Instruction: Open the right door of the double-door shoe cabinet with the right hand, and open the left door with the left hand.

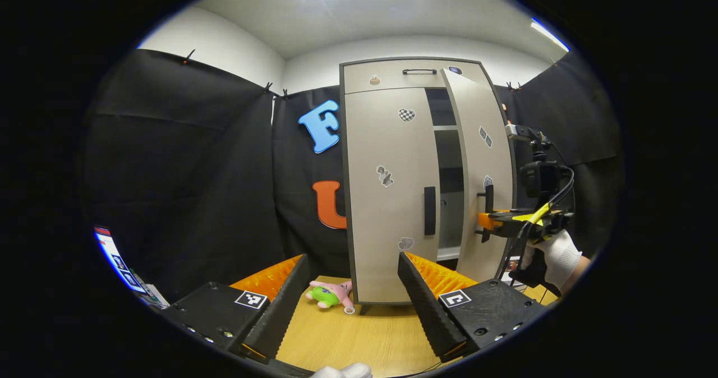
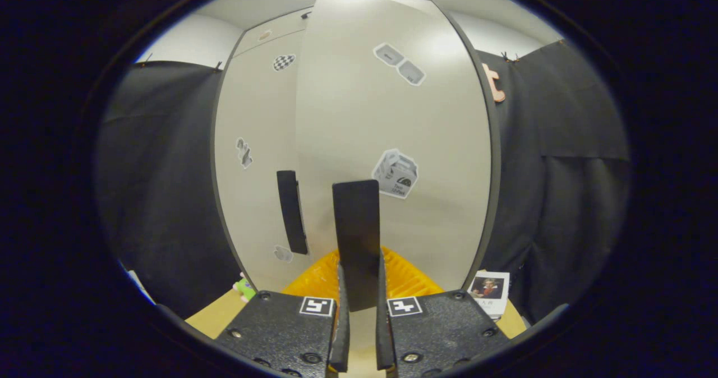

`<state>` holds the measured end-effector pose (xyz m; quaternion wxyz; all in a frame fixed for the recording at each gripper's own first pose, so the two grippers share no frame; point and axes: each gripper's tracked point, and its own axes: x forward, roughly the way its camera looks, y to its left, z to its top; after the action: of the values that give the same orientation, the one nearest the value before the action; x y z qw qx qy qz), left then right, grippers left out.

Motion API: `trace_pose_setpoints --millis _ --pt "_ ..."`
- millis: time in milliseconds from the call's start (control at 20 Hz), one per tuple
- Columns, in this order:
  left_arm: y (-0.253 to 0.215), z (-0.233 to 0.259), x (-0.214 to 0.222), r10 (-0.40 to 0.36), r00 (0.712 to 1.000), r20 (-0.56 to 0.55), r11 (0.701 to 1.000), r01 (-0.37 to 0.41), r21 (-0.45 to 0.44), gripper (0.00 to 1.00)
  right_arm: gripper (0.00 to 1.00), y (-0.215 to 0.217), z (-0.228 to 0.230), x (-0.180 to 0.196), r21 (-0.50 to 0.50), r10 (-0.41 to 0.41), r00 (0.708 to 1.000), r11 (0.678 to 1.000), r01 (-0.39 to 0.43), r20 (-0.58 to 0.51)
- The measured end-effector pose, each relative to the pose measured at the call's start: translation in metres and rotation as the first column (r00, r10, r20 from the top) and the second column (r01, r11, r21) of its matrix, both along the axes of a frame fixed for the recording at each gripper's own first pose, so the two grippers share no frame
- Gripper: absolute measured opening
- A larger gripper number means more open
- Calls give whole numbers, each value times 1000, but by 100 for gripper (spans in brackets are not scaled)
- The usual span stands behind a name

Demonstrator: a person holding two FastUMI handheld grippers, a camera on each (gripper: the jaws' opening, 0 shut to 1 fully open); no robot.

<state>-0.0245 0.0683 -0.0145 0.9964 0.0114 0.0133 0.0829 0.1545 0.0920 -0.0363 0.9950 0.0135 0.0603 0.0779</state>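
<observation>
The tall pale shoe cabinet [image 1: 392, 78] stands on the wooden table. Its left door [image 1: 387, 142] is closed, with a black vertical handle [image 1: 429, 210]. Its right door [image 1: 482, 159] is swung partly outward, showing dark shelves behind it. My right gripper [image 1: 487, 221], held by a white-gloved hand [image 1: 552, 257], grips that door's handle [image 1: 489, 198]. In the right gripper view my right gripper [image 2: 359, 271] is shut on the black handle [image 2: 356, 226] of the right door [image 2: 392, 114]; the left door's handle [image 2: 291, 212] is beside it. My left gripper [image 1: 353, 257] is open, short of the left door.
A pink and green plush toy [image 1: 331, 295] lies on the wooden table [image 1: 359, 339] at the cabinet's left foot. A booklet [image 2: 489, 291] lies on the table right of the cabinet. Black cloth walls close in the booth on both sides.
</observation>
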Motion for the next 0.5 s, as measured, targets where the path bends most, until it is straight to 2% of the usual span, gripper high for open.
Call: trace_pose_setpoints --millis 500 --pt "-11 -2 3 -64 998 -13 998 64 -5 95 20 -50 -1 -44 5 -22 1000 1000 22 2"
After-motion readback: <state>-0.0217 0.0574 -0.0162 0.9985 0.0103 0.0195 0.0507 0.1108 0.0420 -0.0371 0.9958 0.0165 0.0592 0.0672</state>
